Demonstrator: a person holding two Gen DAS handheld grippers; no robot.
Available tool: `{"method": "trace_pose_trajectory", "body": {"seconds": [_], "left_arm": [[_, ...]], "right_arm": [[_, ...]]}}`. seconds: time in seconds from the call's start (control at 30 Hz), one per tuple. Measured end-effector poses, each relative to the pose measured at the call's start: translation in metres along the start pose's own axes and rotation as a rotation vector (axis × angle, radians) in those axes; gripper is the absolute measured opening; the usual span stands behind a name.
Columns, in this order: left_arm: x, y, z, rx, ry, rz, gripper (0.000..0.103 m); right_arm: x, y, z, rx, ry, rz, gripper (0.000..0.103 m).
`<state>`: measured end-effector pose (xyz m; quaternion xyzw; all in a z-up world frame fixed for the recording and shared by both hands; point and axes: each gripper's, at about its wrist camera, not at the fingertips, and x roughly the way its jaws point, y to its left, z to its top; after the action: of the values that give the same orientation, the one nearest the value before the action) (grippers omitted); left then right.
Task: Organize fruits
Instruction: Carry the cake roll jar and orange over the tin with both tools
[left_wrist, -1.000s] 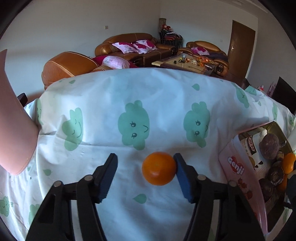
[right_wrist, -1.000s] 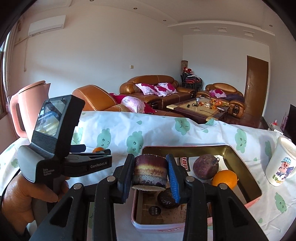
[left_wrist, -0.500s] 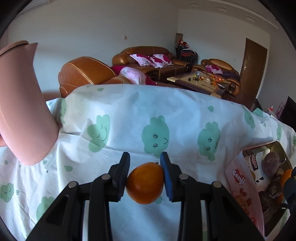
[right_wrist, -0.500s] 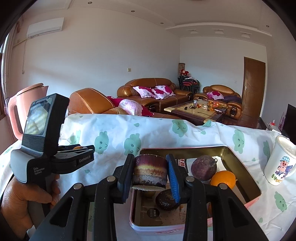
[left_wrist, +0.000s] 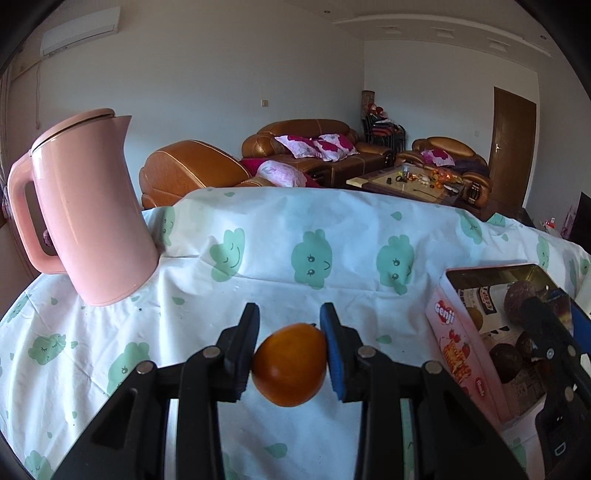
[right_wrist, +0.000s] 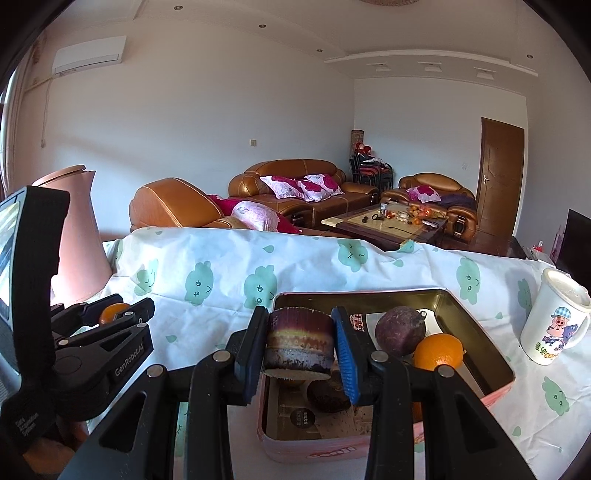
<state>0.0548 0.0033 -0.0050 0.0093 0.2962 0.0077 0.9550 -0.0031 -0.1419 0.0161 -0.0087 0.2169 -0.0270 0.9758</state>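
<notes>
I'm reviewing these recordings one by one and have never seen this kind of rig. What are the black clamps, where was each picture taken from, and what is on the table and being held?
There is no robot here. A person holds a hand-held clamp in each hand, and each clamp carries a wide-angle camera looking forward along its two fingers.

The left camera's picture shows the left gripper shut on an orange. Its surroundings are a pink kettle and a tablecloth printed with green clouds.

The right camera's picture shows the right gripper shut on a striped purple cylinder, held over an open pink tin. I cannot tell what the cylinder is. In the tin lie a dark purple fruit, a second orange and other dark round things. A cartoon mug stands to the right. The left gripper shows at the left edge of that picture.
</notes>
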Motion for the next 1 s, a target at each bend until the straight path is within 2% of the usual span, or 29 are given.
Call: {"method": "trace_pose_trajectory", "body": {"seconds": [0.4, 1.0], "left_arm": [[-0.027, -0.014, -0.011, 0.011, -0.046, -0.008, 0.036], [-0.037, -0.048, -0.017, 0.026, -0.038, -0.097, 0.036]], "right_arm": [[-0.013, -0.017, -0.006, 0.023, 0.013, -0.001, 0.037], [-0.031, -0.052, -0.009, 0.028, -0.01, -0.025, 0.037]]}}
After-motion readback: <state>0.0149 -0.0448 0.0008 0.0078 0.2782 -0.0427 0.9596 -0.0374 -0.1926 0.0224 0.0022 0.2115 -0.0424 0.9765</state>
